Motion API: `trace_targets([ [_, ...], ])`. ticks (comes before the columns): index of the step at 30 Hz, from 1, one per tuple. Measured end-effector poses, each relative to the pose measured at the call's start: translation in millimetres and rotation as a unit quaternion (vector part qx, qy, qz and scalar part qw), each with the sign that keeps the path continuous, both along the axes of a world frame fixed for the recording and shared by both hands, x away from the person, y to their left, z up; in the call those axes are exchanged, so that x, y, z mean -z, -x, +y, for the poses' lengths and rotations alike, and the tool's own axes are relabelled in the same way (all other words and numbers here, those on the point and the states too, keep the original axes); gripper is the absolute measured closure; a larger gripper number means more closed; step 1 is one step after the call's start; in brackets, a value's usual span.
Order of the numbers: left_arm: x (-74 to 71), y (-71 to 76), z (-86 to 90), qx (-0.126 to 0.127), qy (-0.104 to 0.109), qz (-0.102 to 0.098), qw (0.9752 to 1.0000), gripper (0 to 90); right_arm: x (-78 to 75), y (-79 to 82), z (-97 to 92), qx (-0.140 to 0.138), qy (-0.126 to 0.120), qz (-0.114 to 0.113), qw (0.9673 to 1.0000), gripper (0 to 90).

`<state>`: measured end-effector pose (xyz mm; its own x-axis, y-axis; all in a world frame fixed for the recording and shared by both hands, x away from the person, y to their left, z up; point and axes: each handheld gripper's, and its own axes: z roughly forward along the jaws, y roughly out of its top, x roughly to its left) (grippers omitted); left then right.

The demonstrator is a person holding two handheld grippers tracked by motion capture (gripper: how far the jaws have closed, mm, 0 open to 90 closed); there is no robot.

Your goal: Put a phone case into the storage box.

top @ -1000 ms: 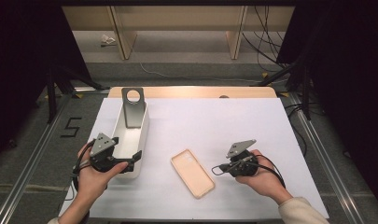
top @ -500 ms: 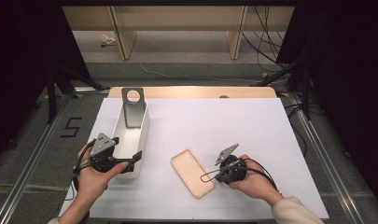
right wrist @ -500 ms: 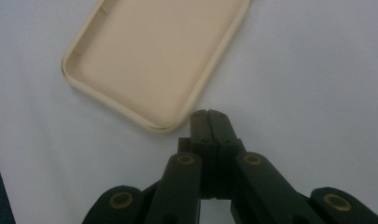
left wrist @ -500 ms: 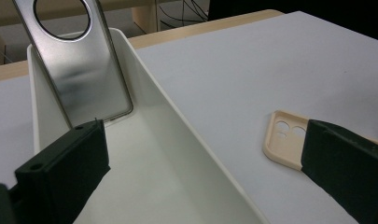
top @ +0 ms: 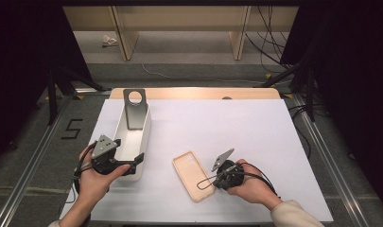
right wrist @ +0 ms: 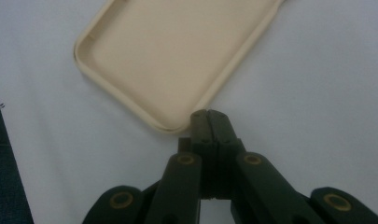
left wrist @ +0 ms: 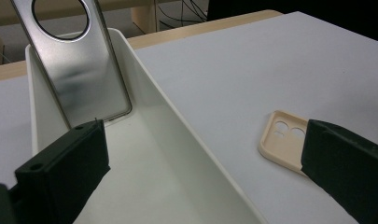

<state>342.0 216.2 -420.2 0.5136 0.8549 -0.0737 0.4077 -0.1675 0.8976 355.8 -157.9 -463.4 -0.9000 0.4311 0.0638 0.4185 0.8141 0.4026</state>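
Phone case: in the left gripper view, its near part is hidden behind the right-hand black jaw, leaving the camera-cutout end showing.
Phone case, right gripper view: its far end is cut off by the top edge.
White tray: its near end runs off the bottom edge of the left gripper view.
Metal stand: its top, with part of the round hole, is cut off by the top edge.
Right gripper: in the high view its jaw tips are too small and dark to make out against the case.
Floor object: too small to identify.
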Motion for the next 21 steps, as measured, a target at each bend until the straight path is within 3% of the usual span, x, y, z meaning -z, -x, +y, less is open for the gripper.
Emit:
trace_targets([
  [21, -0.1, 0.5, -0.9, 0.004, -0.001, 0.001, 1.0, 0.2, 1.9, 15.4, 32.3, -0.05, -0.01, 0.007, 0.9987, 90.0],
])
